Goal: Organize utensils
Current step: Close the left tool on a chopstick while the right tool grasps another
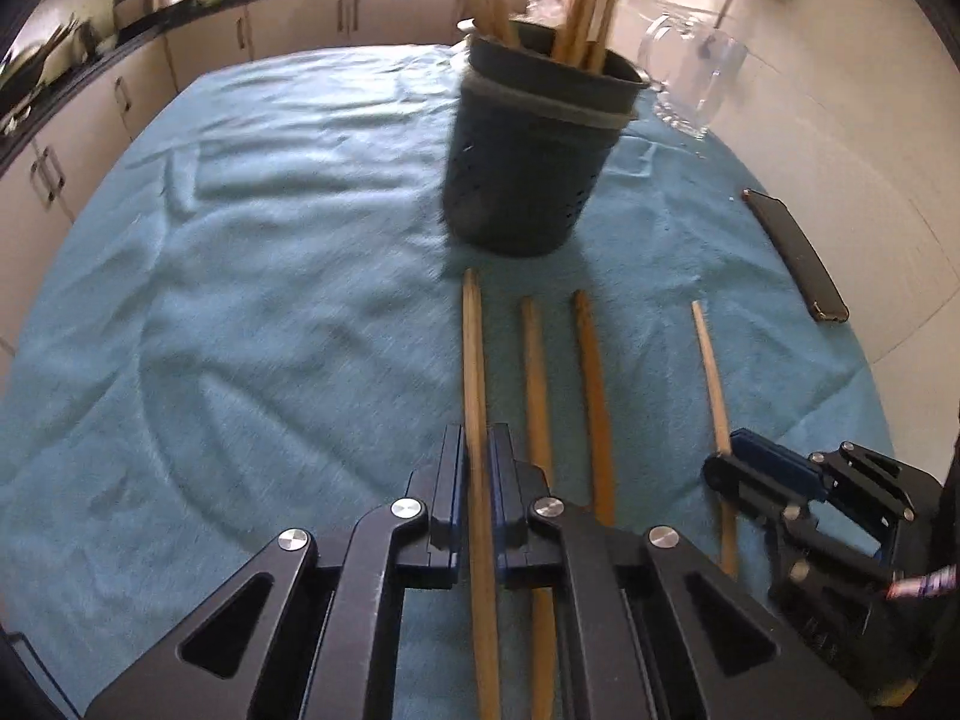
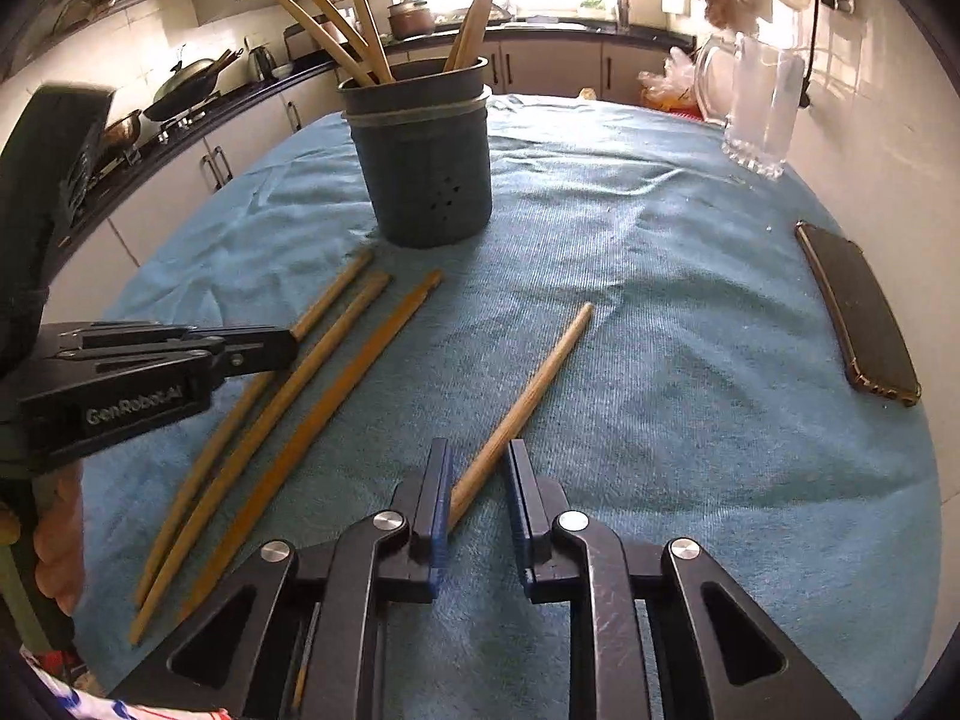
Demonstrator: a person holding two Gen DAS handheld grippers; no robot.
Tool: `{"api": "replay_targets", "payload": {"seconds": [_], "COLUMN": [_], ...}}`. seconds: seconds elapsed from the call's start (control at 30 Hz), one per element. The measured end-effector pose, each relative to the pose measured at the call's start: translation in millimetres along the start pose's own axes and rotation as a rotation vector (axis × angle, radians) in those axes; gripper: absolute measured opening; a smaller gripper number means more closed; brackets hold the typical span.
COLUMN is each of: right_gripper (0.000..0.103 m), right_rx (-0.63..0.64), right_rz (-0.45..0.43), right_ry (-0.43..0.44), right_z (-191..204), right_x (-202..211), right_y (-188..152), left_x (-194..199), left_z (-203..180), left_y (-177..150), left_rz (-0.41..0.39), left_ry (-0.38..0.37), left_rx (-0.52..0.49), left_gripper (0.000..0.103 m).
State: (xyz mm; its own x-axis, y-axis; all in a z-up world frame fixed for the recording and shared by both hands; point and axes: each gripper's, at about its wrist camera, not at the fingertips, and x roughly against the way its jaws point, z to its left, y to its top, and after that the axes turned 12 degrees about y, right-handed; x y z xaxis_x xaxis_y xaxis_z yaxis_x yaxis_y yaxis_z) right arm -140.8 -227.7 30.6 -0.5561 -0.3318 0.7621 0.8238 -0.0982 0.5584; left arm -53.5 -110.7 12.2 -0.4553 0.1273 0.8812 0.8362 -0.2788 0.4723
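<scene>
Four long tan wooden utensil handles lie flat; more stand in dark holder.

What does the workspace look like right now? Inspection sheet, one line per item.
Surface: table under wrinkled blue cloth.
Job's things: dark utensil holder upright with wooden utensils in it; four wooden sticks flat on the cloth.
Clutter: phone at right edge; glass pitcher at back.
Grippers: left gripper shut on leftmost stick; right gripper straddles the lone stick, one pad touching.
Cables: black cord down the wall.
Surroundings: kitchen counters, cabinets, wok, bright window.
</scene>
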Motion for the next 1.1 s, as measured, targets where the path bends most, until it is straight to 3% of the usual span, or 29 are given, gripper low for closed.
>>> {"api": "replay_targets", "payload": {"seconds": [0.17,0.3,0.4,0.67,1.1], "right_gripper": [0.015,0.02,0.022,0.023,0.025], "right_rx": [-0.033,-0.087,-0.108,-0.07,-0.047], "right_rz": [0.031,0.025,0.03,0.083,0.183], "right_ry": [0.064,0.09,0.058,-0.016,-0.133], "right_z": [-20,-35,-39,-35,-45], "right_x": [13,20,22,13,-22], "right_y": [-8,-9,-7,6,59], "left_x": [16,27,28,1,-13], "left_z": [31,39,41,38,24], "left_y": [-25,-31,-23,-3,17], "left_rz": [0.059,0.045,0.021,0.05,0.029], "left_ry": [-0.051,-0.076,-0.06,-0.049,0.026], "left_rx": [0.061,0.056,0.057,0.053,-0.038], "left_gripper": [0.007,0.007,0.008,0.013,0.013]}}
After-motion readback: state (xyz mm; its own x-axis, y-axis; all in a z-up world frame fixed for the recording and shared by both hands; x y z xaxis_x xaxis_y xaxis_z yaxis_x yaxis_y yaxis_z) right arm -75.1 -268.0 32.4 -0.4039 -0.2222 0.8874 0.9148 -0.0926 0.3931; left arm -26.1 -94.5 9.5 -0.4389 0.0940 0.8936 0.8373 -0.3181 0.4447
